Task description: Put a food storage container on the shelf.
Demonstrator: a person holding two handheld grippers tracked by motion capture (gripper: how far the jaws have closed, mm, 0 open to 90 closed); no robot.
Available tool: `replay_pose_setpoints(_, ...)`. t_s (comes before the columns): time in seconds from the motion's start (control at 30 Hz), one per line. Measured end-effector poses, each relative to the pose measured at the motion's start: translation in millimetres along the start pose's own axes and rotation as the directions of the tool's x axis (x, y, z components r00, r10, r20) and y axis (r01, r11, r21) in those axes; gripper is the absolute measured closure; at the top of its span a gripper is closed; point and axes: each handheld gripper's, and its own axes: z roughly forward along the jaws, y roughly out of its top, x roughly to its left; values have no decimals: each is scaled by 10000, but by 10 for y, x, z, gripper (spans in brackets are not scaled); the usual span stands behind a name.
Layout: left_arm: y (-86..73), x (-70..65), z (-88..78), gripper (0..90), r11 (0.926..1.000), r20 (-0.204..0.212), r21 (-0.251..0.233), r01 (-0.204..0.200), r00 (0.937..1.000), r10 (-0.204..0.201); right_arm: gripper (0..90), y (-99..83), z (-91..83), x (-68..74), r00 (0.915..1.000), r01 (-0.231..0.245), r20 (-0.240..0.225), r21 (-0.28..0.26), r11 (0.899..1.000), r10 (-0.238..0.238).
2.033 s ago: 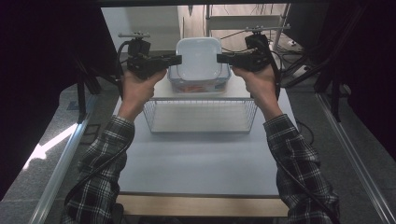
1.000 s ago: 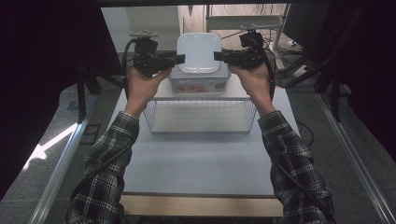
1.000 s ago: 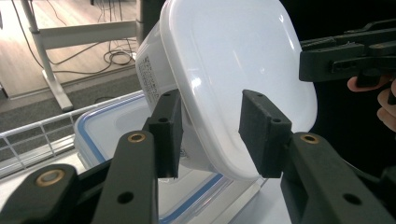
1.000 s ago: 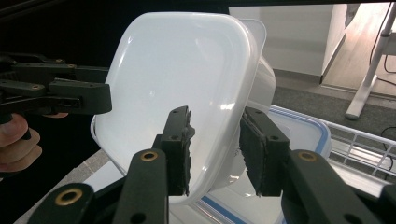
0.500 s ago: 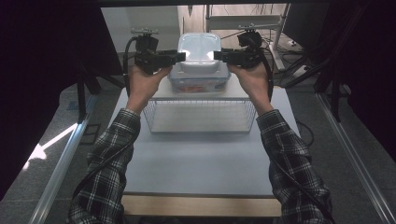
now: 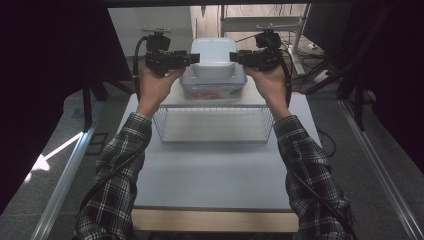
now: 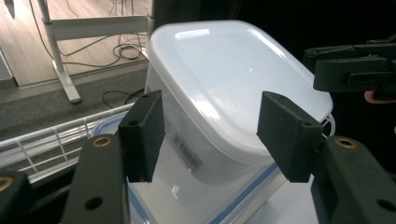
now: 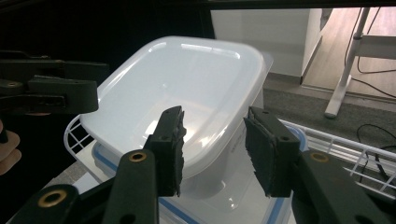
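A white plastic tub (image 6: 214, 57) stands on a clear container with a blue rim (image 6: 212, 90) at the far end of the table. My left gripper (image 6: 195, 59) is at the tub's left edge and my right gripper (image 6: 234, 57) at its right edge. In the left gripper view the jaws (image 7: 212, 135) straddle the tub's rim (image 7: 233, 79) with gaps on both sides. In the right gripper view the jaws (image 8: 219, 149) likewise stand around the rim (image 8: 187, 88) without pressing. Both pairs of jaws have just been opening.
A white wire basket (image 6: 215, 125) stands just in front of the two containers. The white table top (image 6: 215, 175) reaches toward the person. Desk legs and cables (image 7: 70, 56) lie on the floor beyond the table. Dark panels flank both sides.
The tub went away from the person and came to rest on the blue-rimmed container. Since half a second ago both hands have hardly moved, and the jaws have spread off the tub's rim.
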Motion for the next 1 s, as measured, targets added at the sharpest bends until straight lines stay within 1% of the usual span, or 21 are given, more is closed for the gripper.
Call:
replay_pose_setpoints(0.03, -3, 6, 1, 406, 10000, 32, -89, 23, 10000, -23, 563, 2, 2, -5, 10000, 6, 17, 8, 10000, -6)
replay_pose_setpoints(0.13, -4, 12, 9, 391, 9999, -5, -67, 95, 10000, -95, 549, 4, 10, -13, 10000, -12, 36, 14, 10000, 12)
replay_pose_setpoints(0.27, -5, -1, 10, 374, 9999, -115, -126, 6, 9999, -7, 527, 4, 11, -18, 10000, -50, 68, -9, 10000, 50)
replay_pose_setpoints(0.37, -4, -15, -10, 327, 9992, -84, -359, -198, 9998, 195, 454, 2, 6, -17, 9999, 91, 69, -139, 9999, -90)
replay_pose_setpoints(0.43, -4, -29, -28, 282, 9986, -100, -426, -308, 9995, 304, 399, 0, -3, -20, 9999, 119, -77, -278, 9995, -122)
replay_pose_setpoints(0.53, -16, -43, -59, 231, 9974, 34, -550, -476, 9989, 478, 327, -10, -37, -29, 9993, 93, -359, -415, 9991, -108)
replay_pose_setpoints(0.6, -33, -53, -82, 208, 9961, 172, -677, -568, 9982, 581, 283, -23, -58, -29, 9982, 185, -566, -459, 9988, -211)
replay_pose_setpoints(0.63, -33, -53, -82, 200, 9961, 172, -677, -568, 9982, 581, 283, -23, -58, -29, 9982, 185, -566, -459, 9988, -211)
replay_pose_setpoints(0.67, -49, -60, -100, 168, 9956, 322, -671, -660, 9971, 683, 238, -60, -86, -30, 9967, 325, -728, -488, 9983, -360)
replay_pose_setpoints(0.73, -71, -75, -118, 137, 9951, 308, -600, -790, 9962, 810, 202, -86, -105, -32, 9952, 410, -867, -450, 9981, -448)
replay_pose_setpoints(0.83, -115, -106, -139, 113, 9940, 464, -494, -975, 9939, 998, 178, -146, -132, -43, 9933, 543, -999, -423, 9976, -583)
replay_pose_setpoints(0.9, -147, -132, -156, 106, 9920, 579, -481, -1166, 9912, 1193, 164, -193, -156, -57, 9921, 544, -1106, -429, 9976, -588)
replay_pose_setpoints(0.97, -179, -152, -168, 93, 9909, 589, -454, -1271, 9898, 1296, 153, -237, -186, -69, 9901, 626, -1227, -501, 9968, -683)
replay_pose_setpoints(1.0, -195, -160, -172, 89, 9903, 601, -412, -1329, 9890, 1352, 149, -257, -202, -72, 9901, 638, -1217, -506, 9967, -695)
